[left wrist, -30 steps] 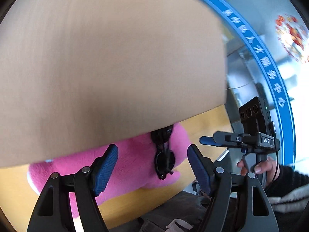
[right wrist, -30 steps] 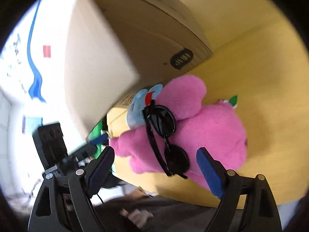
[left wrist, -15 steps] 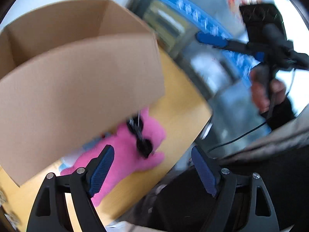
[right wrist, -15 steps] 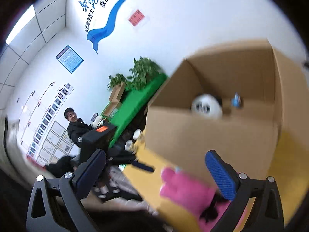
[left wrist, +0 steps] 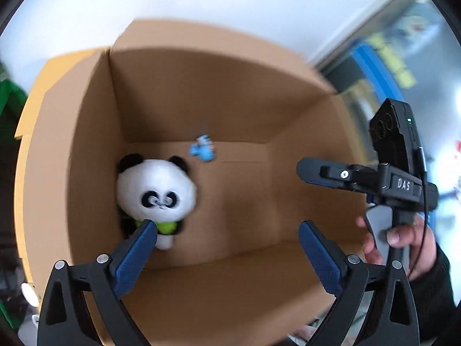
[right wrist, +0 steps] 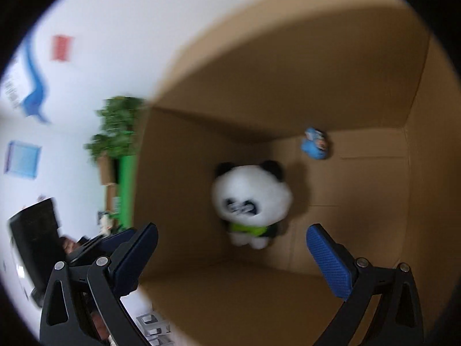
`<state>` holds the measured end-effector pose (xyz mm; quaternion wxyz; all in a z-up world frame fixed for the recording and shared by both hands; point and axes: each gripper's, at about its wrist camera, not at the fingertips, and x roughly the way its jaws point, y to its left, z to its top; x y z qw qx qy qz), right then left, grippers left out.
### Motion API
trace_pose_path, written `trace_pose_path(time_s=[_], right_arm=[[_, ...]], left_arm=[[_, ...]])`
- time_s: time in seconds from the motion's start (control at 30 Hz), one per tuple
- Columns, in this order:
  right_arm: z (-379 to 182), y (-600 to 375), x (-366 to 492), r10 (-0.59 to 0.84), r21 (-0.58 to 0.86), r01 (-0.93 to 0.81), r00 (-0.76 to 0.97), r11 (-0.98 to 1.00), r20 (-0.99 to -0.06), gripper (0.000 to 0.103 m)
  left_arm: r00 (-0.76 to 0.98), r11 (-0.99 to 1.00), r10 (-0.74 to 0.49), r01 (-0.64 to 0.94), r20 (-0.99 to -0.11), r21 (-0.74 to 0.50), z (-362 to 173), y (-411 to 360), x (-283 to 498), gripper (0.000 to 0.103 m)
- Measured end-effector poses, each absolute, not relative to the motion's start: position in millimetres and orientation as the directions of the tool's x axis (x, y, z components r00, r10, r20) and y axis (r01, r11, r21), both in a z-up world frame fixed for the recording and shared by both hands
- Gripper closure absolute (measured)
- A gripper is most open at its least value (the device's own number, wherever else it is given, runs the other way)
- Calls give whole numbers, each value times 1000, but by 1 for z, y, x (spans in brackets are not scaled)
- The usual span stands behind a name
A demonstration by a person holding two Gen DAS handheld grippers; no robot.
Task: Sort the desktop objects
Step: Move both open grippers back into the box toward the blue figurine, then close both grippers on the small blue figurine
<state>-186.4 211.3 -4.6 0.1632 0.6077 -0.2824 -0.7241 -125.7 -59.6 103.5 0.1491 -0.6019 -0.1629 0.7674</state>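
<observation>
Both grippers, left (left wrist: 227, 248) and right (right wrist: 232, 248), are hanging released and empty above the box (left wrist: 288, 121), its panda (left wrist: 157, 190) lying straight ahead below their fingers.

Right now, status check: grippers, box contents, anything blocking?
Left gripper and right gripper open, empty. Panda plush and small blue toy in cardboard box. Nothing blocking.

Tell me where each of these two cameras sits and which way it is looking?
Left wrist: sits on the left gripper, looking down into the cardboard box; its open fingers, plus the person's right hand holding the right gripper, show.
Right wrist: sits on the right gripper, looking into the same box; its open fingers show.
Shared: the panda plush and a small blue toy.
</observation>
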Motion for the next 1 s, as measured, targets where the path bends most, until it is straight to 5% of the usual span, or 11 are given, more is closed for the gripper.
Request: trace_pose_path(time_s=[0.27,0.63,1.0], right_arm=[[-103,211,-253,-380,398,-155,-131,-904,-916,0],[-205,214,-307,-440,440,-111,-21,-891,-898,1],[-248,220,-300,-516,518,-92,-53,-850,-855,14]], left_arm=[[-63,-950,309,32,-949,-311,-8,-24,-218,3],[111,-941,334,93,-936,-325,-130,27,-293,3],[88,-969,247,0,-965,-248,-175,49,-299,5]])
